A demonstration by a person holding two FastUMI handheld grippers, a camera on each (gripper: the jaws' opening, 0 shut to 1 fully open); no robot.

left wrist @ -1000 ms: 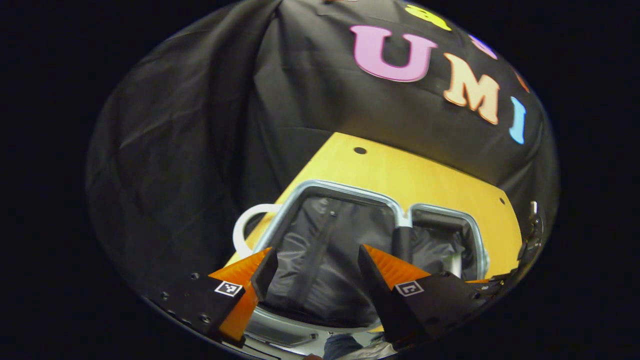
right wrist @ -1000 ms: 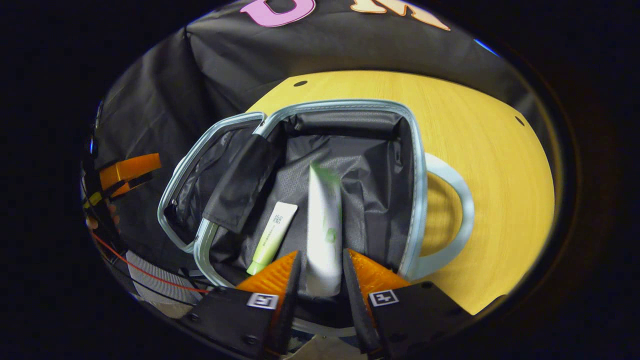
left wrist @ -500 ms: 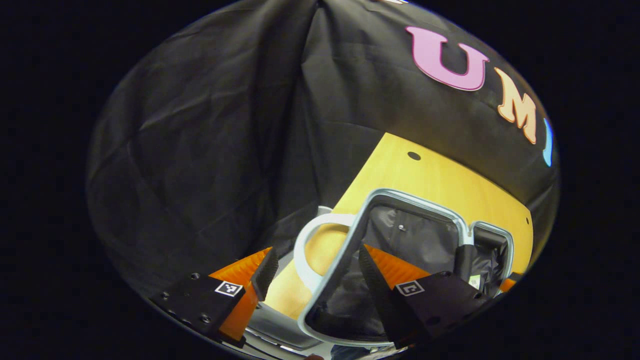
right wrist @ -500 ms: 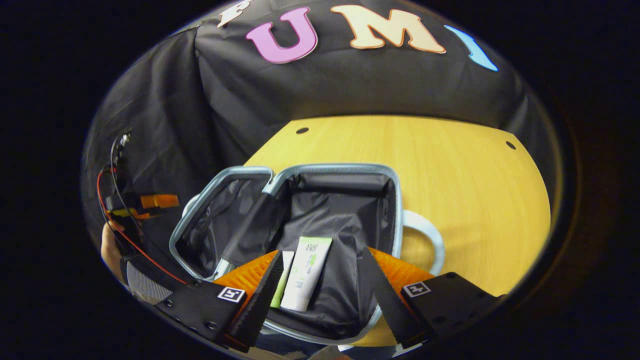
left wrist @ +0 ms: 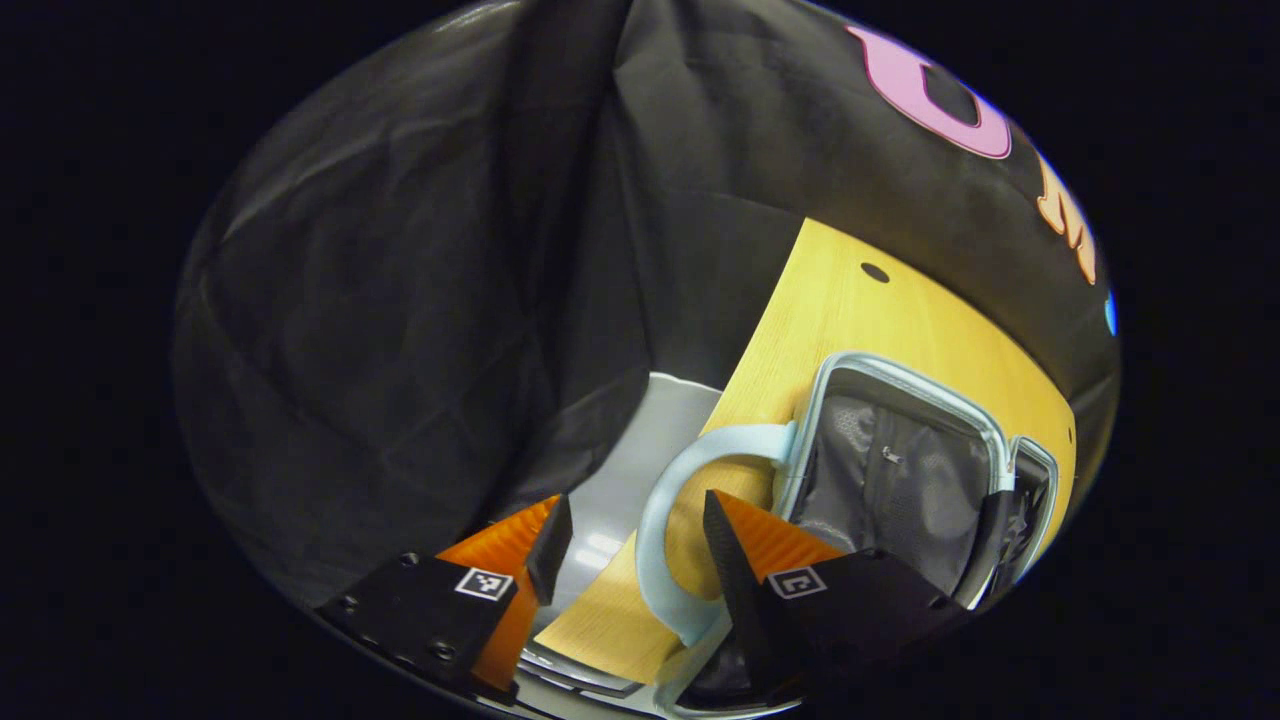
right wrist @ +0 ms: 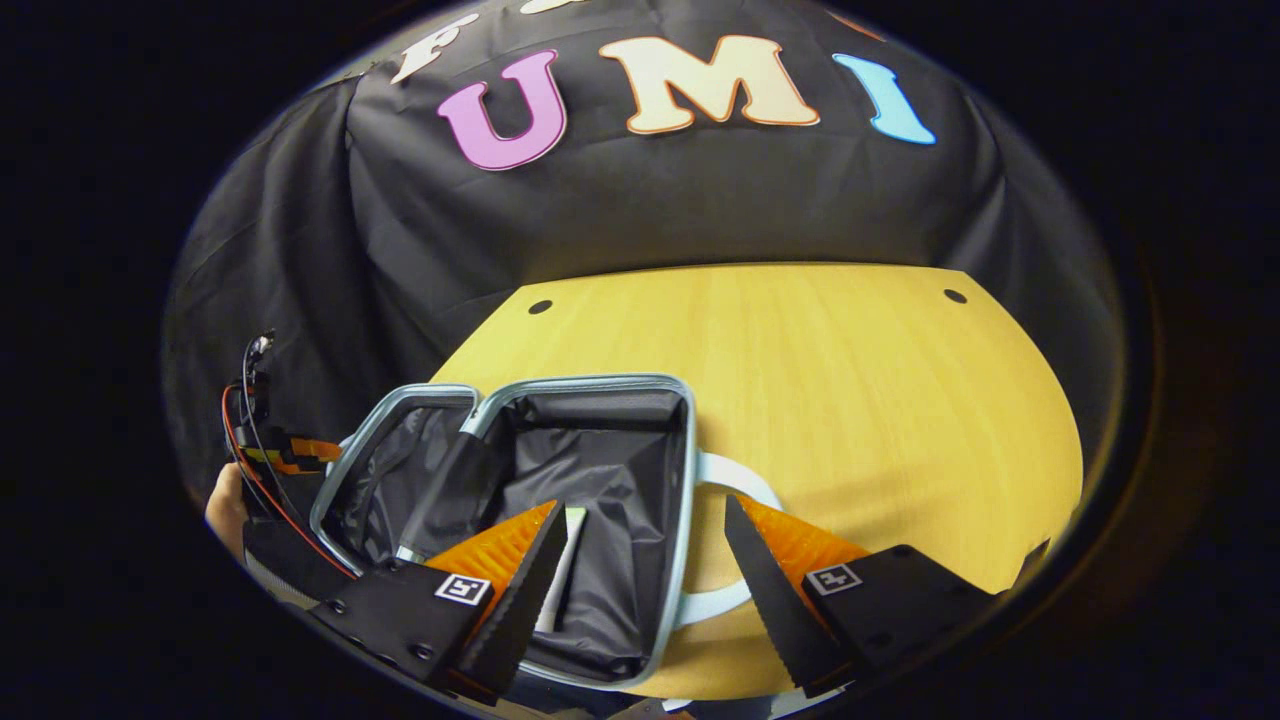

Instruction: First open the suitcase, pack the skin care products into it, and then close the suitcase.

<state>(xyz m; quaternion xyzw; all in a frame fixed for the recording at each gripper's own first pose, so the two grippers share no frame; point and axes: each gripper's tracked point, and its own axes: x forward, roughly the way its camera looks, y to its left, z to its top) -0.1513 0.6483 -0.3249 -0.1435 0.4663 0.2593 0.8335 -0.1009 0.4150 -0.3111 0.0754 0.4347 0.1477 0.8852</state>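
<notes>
the suitcase [right wrist: 590, 500] lies open on the yellow table [right wrist: 850, 400], just in front of the right gripper [right wrist: 640, 570] and a bit to its left. both halves lie flat, dark inside, with a pale rim all round. a tube [right wrist: 560, 570] of skin cream lies in the nearer half, right by the right gripper's left finger. the right gripper's fingers are spread apart and hold nothing.

the left gripper [left wrist: 630, 550] is spread apart too, with nothing in it. one looped handle [left wrist: 665, 530] of the suitcase sits just ahead, between its fingers, not touching them. the case body is off to its right.

the packing looks about done, so closing the lid is likely next. the case looks light, with a stiff rim and soft cloth inside. the cloth would slip and bunch up, so it is better to pinch the stiff rim or the handle and fold that half over. the handle is thin, smooth and round, so a tight squeeze may be needed.
</notes>
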